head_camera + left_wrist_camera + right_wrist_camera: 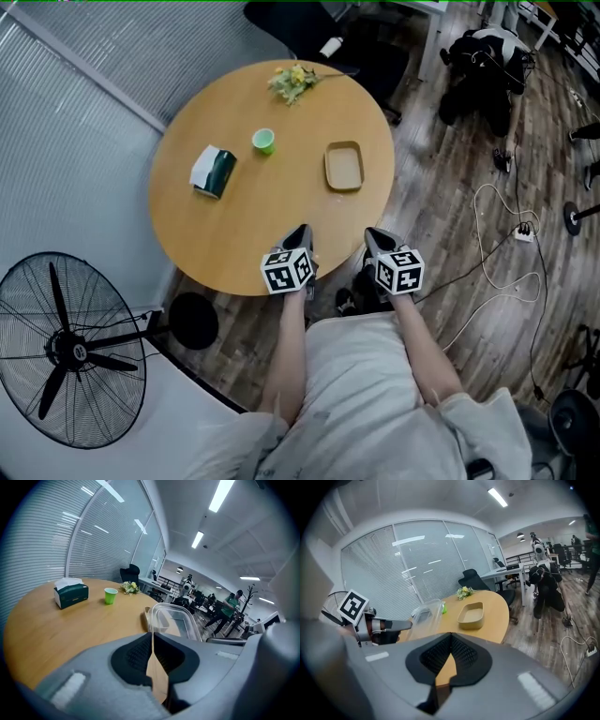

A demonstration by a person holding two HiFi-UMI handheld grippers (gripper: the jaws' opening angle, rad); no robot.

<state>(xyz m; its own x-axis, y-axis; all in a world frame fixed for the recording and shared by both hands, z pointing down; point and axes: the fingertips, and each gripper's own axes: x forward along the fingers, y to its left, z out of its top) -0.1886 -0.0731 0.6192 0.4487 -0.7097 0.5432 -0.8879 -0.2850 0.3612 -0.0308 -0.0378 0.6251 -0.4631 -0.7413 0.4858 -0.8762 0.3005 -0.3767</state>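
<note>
Head view: both tools sit at the near edge of the round surface (253,220). Left tool (302,234) has its jaws closed on the rim of a clear lid (180,620); the right gripper view shows the lid up in the air, off the surface and tilted. Right tool (377,236) is just right of it, jaws pressed together with nothing between them. The tan box (344,166) is at far right, uncovered and looks empty, well apart from the lid. Progress, judged from this: the lid is gripped and raised but not on the box, and nothing else is touched. Count: 1 lid, 1 box, 1 green cup (264,141) at far centre, 1 tissue box (214,172) at left, 1 bunch of flowers (292,82) at the far edge, 2 tools. The cup stands upright between the tissue box and the tan box. One fan (70,352) stands on the floor, near left.
</note>
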